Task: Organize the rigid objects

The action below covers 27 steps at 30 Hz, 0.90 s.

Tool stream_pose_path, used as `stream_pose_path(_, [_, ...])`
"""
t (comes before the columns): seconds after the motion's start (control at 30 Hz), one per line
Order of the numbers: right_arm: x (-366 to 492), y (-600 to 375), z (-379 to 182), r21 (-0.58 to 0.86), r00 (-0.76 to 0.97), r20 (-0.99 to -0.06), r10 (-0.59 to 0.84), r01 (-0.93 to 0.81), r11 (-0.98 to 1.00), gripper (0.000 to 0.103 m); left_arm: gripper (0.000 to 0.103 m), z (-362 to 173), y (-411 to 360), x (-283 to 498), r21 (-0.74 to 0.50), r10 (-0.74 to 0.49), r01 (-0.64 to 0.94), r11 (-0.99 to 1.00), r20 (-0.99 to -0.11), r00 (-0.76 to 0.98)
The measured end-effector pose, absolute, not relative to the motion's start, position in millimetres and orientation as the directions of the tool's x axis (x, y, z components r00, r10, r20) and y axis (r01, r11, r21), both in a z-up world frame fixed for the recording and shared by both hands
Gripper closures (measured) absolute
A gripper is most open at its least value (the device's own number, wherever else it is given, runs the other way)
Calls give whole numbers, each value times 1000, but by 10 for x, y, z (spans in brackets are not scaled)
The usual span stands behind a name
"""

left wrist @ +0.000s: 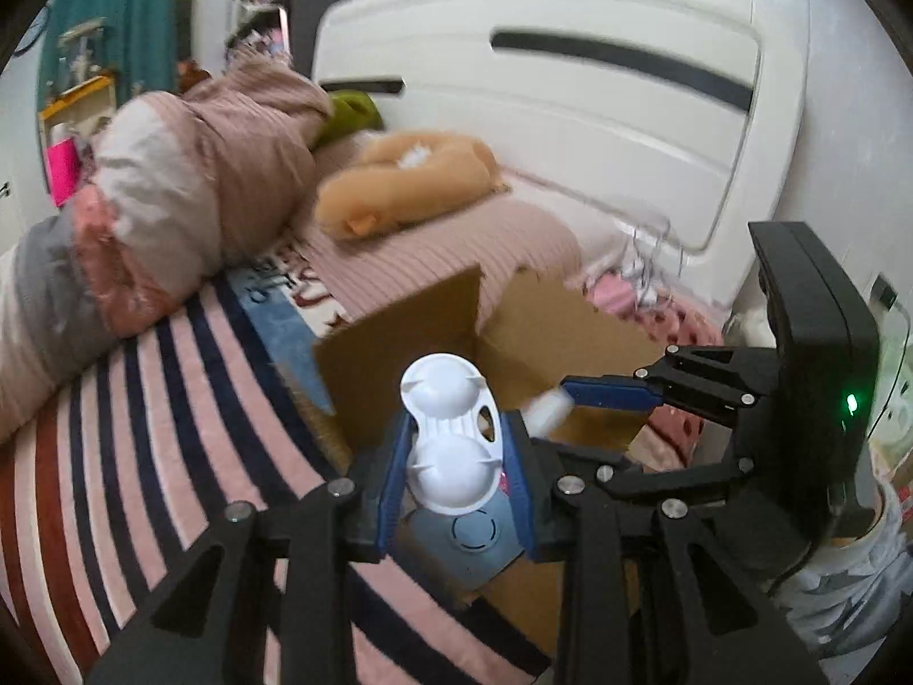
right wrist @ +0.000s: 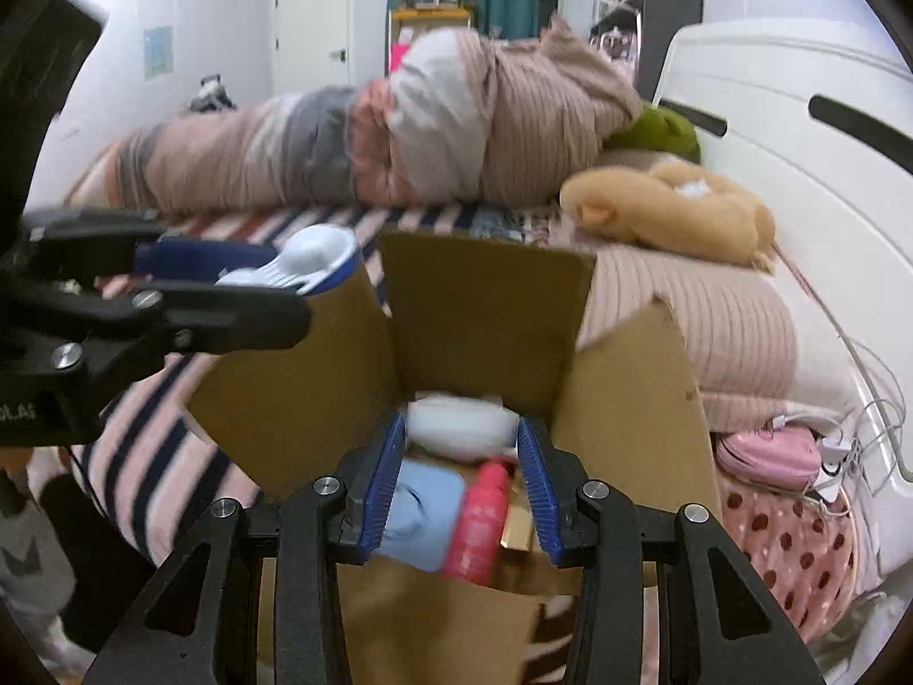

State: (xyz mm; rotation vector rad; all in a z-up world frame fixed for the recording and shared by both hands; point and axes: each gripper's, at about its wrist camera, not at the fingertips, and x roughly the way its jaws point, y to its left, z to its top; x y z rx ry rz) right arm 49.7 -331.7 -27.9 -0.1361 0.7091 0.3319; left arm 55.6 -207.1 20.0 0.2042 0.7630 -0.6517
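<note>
Over the open cardboard box (right wrist: 485, 314) on the bed, the left gripper (left wrist: 456, 456) pinches a white double-cup tray (left wrist: 451, 434) while the right gripper (right wrist: 462, 456) clamps a white oval container (right wrist: 456, 425) above the box's pink bottle (right wrist: 479, 519).

I observed the cardboard box (right wrist: 485, 308) standing on the bed (left wrist: 114, 428), flaps up. Inside it lay a bottle (right wrist: 479, 519) just beside a flat case (right wrist: 425, 514). Behind the box, a plush toy (right wrist: 667, 211) rested before the headboard (right wrist: 799, 142).
</note>
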Motion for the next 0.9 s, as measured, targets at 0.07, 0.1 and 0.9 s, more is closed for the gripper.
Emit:
stream_pose_path(0.07, [548,-3346,-360,-17,690,-677,256,-363,932,66,74,106,-2230,656,-58,-464,634,771,-733,497])
stream_pose_path(0.1, [573,-3351,-389,-20,684,-683,257,-369,929,66,74,78,-2278,687,-57,-458,637,769,-744,486])
stream_pose_path(0.9, [543,-3391,-227,69,673,-627,391,-453,889,63,25,274,-1872,585,-3,-382,516,856,-676,630])
